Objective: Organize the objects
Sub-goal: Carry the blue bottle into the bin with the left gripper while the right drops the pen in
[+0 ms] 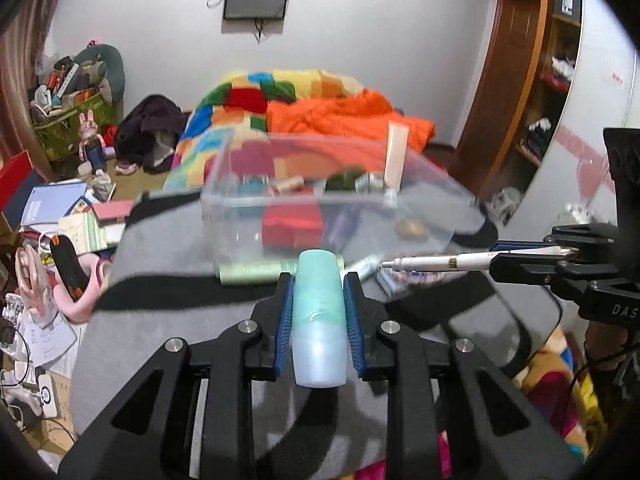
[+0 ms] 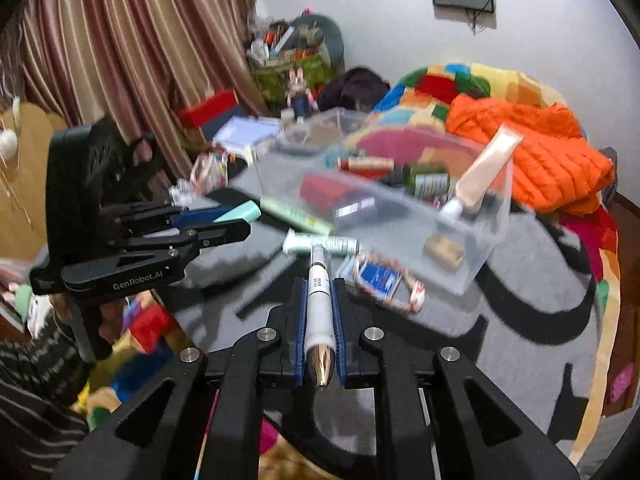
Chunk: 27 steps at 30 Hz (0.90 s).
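Observation:
My left gripper (image 1: pixel 319 280) is shut on a pale teal bottle (image 1: pixel 319 320), held above the grey blanket just short of the clear plastic box (image 1: pixel 248 216). My right gripper (image 2: pixel 319 284) is shut on a white pen (image 2: pixel 319 312) with a gold end. The pen (image 1: pixel 440 261) also shows at the right of the left wrist view, pointing at the box. The box (image 2: pixel 472 248) holds a red case (image 1: pixel 292 224), a peach tube (image 1: pixel 396 160) leaning on its wall, and several small bottles. The left gripper (image 2: pixel 240 220) with the teal bottle shows at the left of the right wrist view.
A green tube (image 1: pixel 260 272), a white tube (image 2: pixel 320 243) and a blue packet (image 2: pixel 378 276) lie on the grey blanket (image 1: pixel 168 248) before the box. An orange jacket (image 1: pixel 344 116) and colourful quilt (image 1: pixel 248 96) lie behind. Books and clutter (image 1: pixel 60 216) crowd the left.

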Motion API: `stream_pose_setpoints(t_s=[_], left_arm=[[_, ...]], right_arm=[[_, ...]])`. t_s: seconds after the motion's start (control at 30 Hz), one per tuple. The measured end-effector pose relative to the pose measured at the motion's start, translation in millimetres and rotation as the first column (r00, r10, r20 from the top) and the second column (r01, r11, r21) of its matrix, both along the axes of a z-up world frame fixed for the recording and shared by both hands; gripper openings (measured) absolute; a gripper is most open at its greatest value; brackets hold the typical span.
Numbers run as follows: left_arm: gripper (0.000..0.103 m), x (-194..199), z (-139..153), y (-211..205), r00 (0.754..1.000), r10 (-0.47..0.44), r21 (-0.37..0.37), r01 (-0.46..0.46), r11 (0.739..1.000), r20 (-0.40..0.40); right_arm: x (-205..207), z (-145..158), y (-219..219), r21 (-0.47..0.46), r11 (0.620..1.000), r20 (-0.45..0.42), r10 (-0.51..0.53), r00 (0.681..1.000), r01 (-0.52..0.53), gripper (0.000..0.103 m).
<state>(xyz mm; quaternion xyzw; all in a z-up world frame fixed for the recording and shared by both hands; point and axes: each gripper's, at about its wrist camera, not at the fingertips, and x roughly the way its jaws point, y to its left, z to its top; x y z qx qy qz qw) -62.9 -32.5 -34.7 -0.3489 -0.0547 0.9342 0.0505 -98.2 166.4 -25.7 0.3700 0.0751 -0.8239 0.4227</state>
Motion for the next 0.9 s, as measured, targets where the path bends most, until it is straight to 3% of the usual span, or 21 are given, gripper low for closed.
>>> stream_pose_setpoints(t_s=[0.33,0.5,0.67,0.9], left_arm=[[0.024,-27.5,38.9,-8.2,0.995,0.029,-0.008,-0.030,1.000,-0.094],[0.024,-59.7,38.0,-11.1,0.997,0.039,-0.013,-0.040,0.999,-0.060],[0.024,-92.8,26.7,-10.4,0.999,0.045,-0.045,-0.045,0.998,-0.003],[0.024,-117.2,8.5,-5.8,0.998,0.024,-0.065,-0.021,0.998,0.053]], right_arm=[[-24.1,41.0,4.5,-0.146,0.987,-0.061,-0.079,0.995,0.070,0.010],[-61.6,36.6,-3.7,-0.174,0.980,0.007,-0.095,0.995,0.095,0.010],[-99.9,9.6,-26.4,-0.114,0.988,0.086,-0.098,0.991,0.107,0.010],[-116.9,-18.1,-36.7,0.007,0.992,0.080,-0.123,0.989,0.123,0.011]])
